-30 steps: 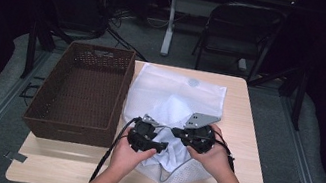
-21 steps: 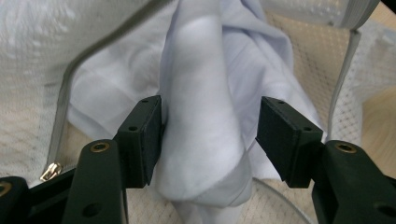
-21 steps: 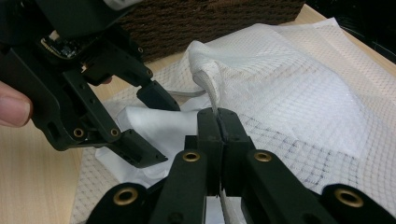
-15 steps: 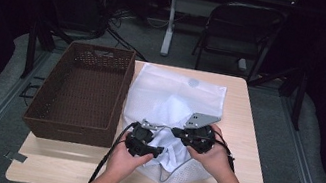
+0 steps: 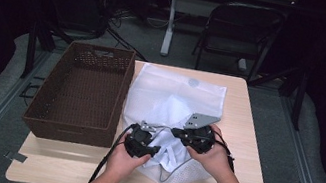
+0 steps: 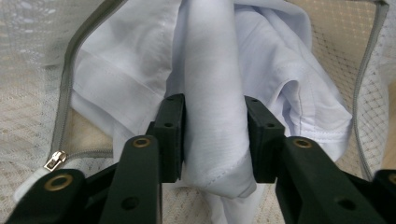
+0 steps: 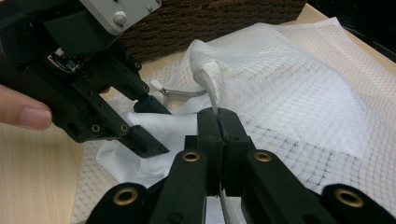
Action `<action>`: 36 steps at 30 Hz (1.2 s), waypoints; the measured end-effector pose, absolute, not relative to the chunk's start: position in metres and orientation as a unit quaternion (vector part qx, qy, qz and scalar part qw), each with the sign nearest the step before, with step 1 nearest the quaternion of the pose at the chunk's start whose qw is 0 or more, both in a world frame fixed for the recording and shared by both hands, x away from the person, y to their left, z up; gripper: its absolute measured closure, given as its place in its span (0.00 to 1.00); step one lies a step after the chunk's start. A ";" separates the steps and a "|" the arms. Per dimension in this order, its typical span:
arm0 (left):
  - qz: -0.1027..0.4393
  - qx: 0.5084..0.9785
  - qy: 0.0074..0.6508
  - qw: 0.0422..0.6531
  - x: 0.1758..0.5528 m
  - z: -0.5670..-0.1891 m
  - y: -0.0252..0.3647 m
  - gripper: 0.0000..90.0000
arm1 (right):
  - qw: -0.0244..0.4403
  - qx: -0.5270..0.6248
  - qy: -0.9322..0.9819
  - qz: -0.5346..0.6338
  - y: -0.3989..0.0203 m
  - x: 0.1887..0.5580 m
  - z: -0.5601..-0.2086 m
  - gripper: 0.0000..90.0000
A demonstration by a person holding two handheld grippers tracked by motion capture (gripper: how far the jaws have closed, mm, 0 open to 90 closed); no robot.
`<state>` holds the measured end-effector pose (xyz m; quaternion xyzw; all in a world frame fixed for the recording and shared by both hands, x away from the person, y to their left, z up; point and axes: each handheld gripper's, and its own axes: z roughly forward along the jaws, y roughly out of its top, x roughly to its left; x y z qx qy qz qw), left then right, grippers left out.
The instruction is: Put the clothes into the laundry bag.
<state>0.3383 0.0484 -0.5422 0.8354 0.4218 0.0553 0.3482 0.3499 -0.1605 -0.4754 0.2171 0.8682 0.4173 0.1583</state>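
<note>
Left gripper (image 6: 212, 140) low centre of its own view; jaws have just been closing and now pinch a fold of the white garment (image 6: 210, 70) between the pads; the fold's long axis runs straight up the frame away from the jaws, so a pull back along the jaws looks like the way out of the bag. Right gripper (image 7: 218, 135) bottom centre of its view, jaws shut tight on the mesh bag's edge (image 7: 212, 88), which rises in a thin strip above them. High view: both grippers lower centre on the tabletop (image 5: 244, 136), left gripper (image 5: 141, 144) nearer the garment mouth, right gripper (image 5: 193, 136) just right of it; mesh bag (image 5: 185, 95) spreads up-frame; brown basket (image 5: 82, 92) upper left, beside the bag.
</note>
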 end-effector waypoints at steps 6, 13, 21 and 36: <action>0.053 0.834 0.423 0.349 0.338 -0.546 0.051 0.78 | 0.158 0.218 0.868 0.417 -0.160 0.350 -0.476 0.99; 0.048 0.834 0.424 0.350 0.339 -0.549 0.052 0.85 | 0.158 0.217 0.868 0.417 -0.160 0.349 -0.476 0.99; 0.050 0.834 0.425 0.349 0.340 -0.548 0.053 0.89 | 0.159 0.214 0.869 0.417 -0.159 0.349 -0.476 0.99; 0.055 0.827 0.430 0.359 0.340 -0.542 0.050 0.91 | 0.158 0.215 0.868 0.418 -0.159 0.348 -0.474 0.99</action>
